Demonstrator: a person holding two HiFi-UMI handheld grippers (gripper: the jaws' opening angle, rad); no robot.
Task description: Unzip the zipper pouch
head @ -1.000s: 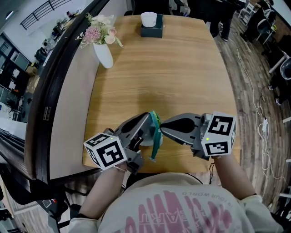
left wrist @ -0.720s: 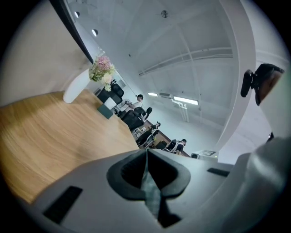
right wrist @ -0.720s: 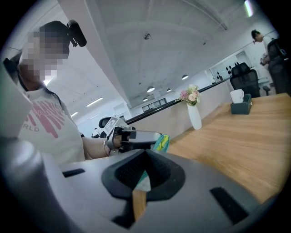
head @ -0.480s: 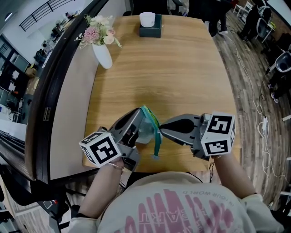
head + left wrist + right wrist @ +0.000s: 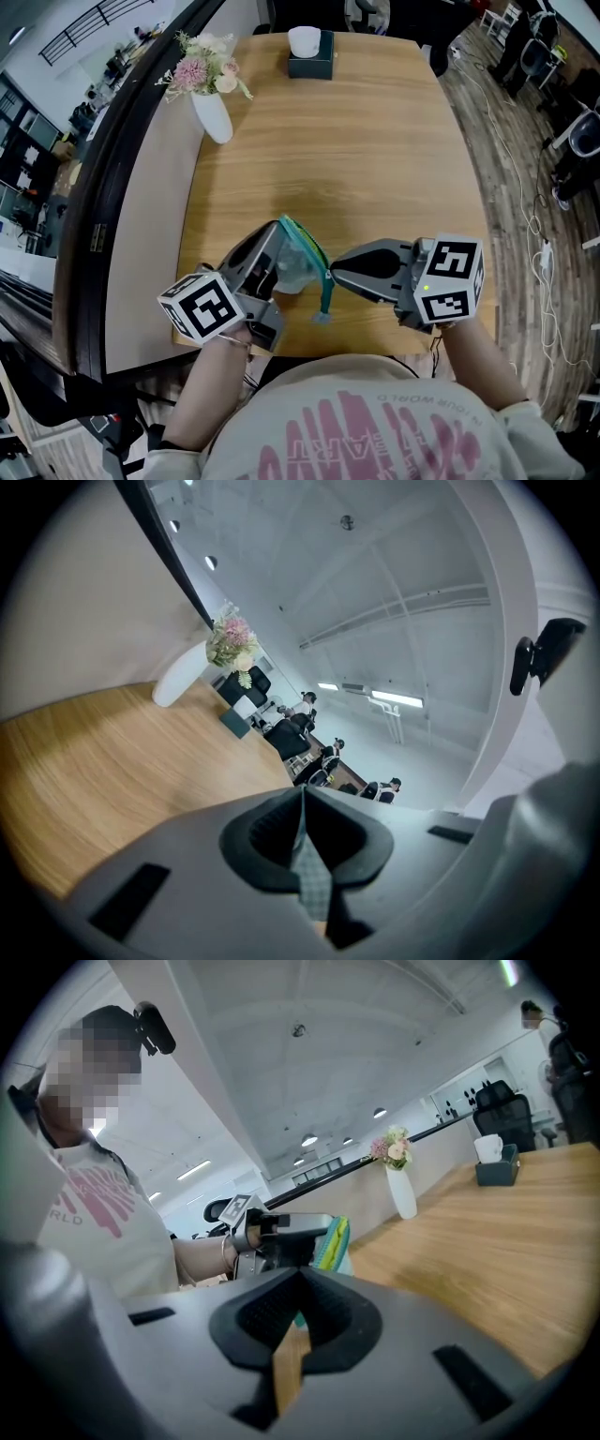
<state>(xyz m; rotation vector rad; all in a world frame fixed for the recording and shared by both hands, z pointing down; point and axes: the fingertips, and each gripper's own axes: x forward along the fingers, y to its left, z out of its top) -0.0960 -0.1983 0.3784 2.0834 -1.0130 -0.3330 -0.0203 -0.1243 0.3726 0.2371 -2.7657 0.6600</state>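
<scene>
left gripper (image 5: 277, 231) fingers pinch zipper pouch (image 5: 298, 265) cloth, my anchor | right gripper (image 5: 332, 274) fingers clamp what I take for its zipper pull (image 5: 300, 1319) (teal), to draw it open

**Worktop mostly open; near edge blocked**

Middle and right of the worktop (image 5: 375, 159) lie bare. A flower vase (image 5: 214, 114) stands far left, a dark box (image 5: 310, 62) at the far edge. The zipper pouch (image 5: 298, 264), held between left gripper (image 5: 277, 227) and right gripper (image 5: 334, 273), bars the near edge.
</scene>
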